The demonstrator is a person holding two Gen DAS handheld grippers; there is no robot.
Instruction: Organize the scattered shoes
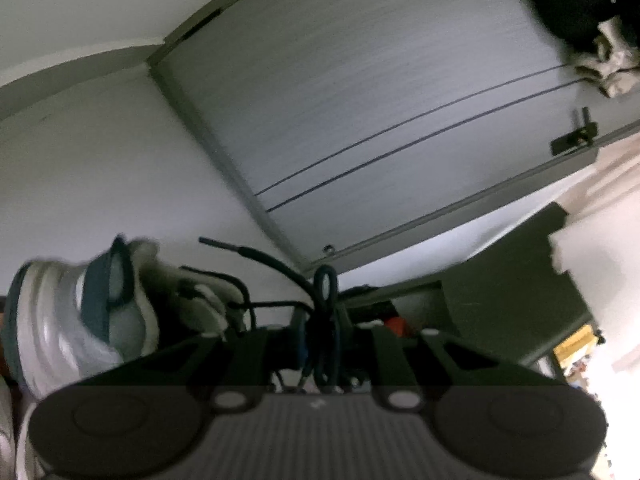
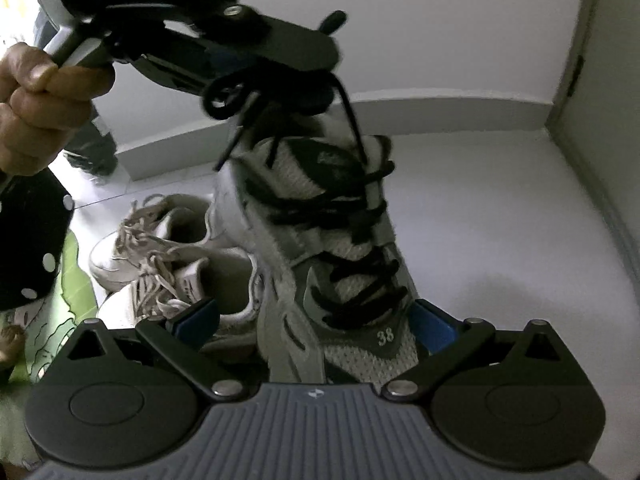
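Between my two grippers hung the grey mesh sneaker (image 2: 340, 248), toe toward my right camera, with "38" stitched below its black laces (image 2: 360, 216). My left gripper (image 2: 276, 76) was clamped on a bunch of those laces, a hand (image 2: 36, 108) on its handle. My right gripper (image 2: 316, 320) stood wide, blue pads either side of the toe, not pressing. Beside it a pair of white sneakers (image 2: 168, 264) sat on the pale floor (image 2: 500, 220)

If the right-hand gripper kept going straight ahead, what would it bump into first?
Most likely the grey sneaker with black laces, already between the open right gripper fingers; depth is hard to judge.
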